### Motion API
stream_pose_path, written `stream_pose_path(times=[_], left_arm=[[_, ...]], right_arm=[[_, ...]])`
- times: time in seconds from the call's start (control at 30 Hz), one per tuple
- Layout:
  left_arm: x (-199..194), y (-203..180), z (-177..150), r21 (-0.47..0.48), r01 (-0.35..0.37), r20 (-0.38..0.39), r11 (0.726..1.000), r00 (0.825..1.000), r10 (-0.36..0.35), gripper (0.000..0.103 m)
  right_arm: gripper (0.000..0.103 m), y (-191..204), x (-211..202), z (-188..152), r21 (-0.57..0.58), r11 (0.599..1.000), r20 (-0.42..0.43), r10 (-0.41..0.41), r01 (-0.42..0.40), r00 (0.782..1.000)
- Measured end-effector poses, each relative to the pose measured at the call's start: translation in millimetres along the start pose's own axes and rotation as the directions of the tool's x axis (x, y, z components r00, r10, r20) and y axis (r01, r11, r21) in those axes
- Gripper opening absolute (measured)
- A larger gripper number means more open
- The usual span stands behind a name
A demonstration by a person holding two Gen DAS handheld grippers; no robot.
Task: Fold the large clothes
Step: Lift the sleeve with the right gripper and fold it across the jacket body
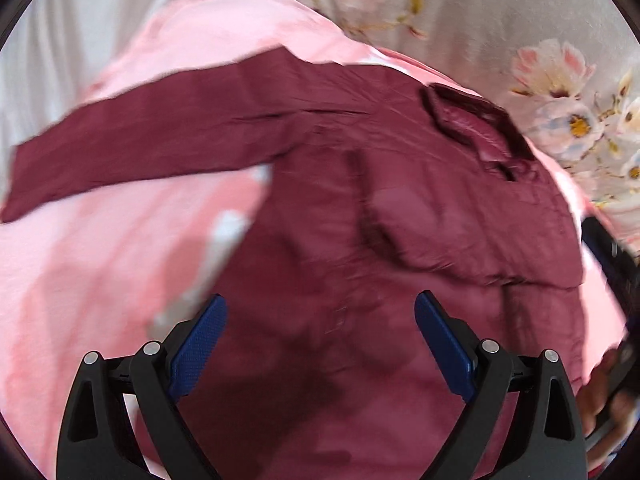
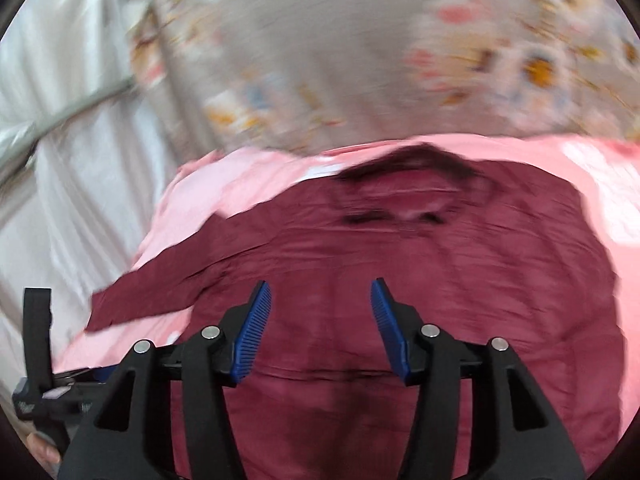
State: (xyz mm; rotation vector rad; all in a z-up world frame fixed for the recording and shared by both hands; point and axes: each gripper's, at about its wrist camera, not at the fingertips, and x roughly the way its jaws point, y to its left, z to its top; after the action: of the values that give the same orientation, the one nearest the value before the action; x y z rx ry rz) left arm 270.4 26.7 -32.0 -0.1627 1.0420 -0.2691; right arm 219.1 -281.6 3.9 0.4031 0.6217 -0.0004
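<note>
A maroon long-sleeved shirt [image 1: 400, 208] lies flat on a pink cloth [image 1: 100, 264], collar [image 1: 476, 128] at the far right and one sleeve [image 1: 132, 144] stretched out to the left. My left gripper [image 1: 320, 308] is open and empty above the shirt's body. In the right wrist view the same shirt [image 2: 440, 264] lies with its collar [image 2: 408, 196] away from me and the sleeve [image 2: 168, 284] out to the left. My right gripper [image 2: 320, 292] is open and empty above the shirt's middle. Both views are blurred.
The pink cloth [image 2: 240, 176] lies on a grey floral bedsheet [image 2: 320, 40], which also shows in the left wrist view [image 1: 520, 20]. White fabric [image 2: 60, 140] hangs at the left. The other gripper's black handle [image 2: 38, 344] shows at the lower left of the right wrist view.
</note>
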Motion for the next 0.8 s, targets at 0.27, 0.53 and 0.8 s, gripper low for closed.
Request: stream_pose_path(times=[0.27, 0.53, 0.8], left_arm=[[59, -28, 31, -0.110, 0.137, -0.073, 0.985, 0.987, -0.145, 0.091], [57, -27, 55, -0.104, 0.107, -0.027, 0.989, 0.994, -0.110, 0.007], [24, -25, 79, -0.024, 0.057, 0.113, 0.998, 0.992, -0.054, 0.000]], right_arm=[[0.052, -156, -21, -15, 0.408, 0.906, -0.031, -0.111, 0.114, 0.993], [0.050, -242, 10, -26, 0.705, 0.710, -0.025, 0.002, 0.016, 1.000], [0.003, -237, 15, 2, 0.666, 0.746, 0.051, -0.004, -0.031, 0.999]])
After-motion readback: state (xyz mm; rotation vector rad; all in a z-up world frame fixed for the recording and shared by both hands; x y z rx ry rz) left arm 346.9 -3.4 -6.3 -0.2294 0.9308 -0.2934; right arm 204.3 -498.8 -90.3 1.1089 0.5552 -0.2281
